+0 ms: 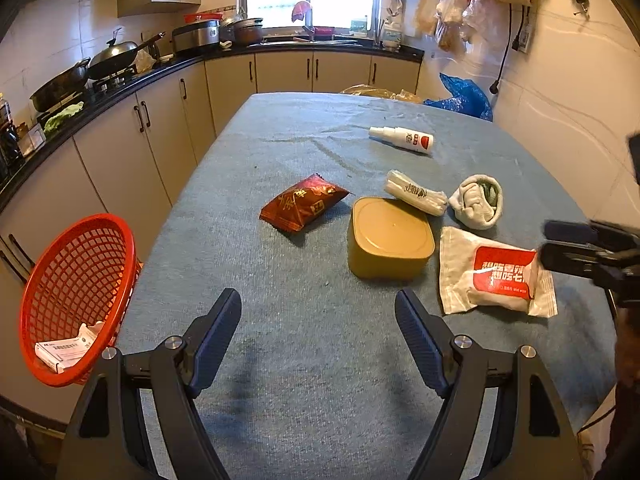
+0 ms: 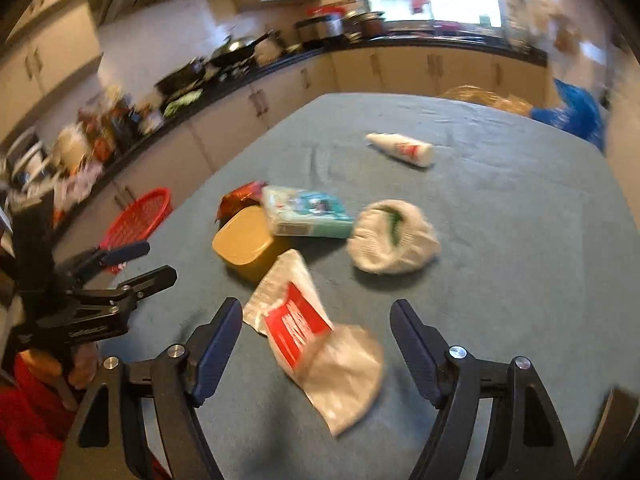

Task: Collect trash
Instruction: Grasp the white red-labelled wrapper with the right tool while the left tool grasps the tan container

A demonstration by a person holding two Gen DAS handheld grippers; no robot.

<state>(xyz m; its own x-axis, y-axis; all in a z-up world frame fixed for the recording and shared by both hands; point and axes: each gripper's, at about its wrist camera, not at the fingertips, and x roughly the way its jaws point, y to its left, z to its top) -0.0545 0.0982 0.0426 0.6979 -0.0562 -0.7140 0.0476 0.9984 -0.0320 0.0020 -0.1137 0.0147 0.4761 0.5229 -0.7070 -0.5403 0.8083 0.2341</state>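
Note:
A white wrapper with a red label lies on the blue tablecloth between the fingers of my right gripper, which stands open; its pads do not touch the wrapper. In the left wrist view the same wrapper lies at the right, with the right gripper at its far right edge. My left gripper is open and empty over bare cloth, short of a yellow tin. A red snack packet lies left of the tin. A red mesh basket at the table's left edge holds a white carton.
A rolled white sock, a white packet leaning on the tin and a white spray bottle lie farther back on the table. Kitchen counters with pans run along the left and back. A blue bag sits past the far right corner.

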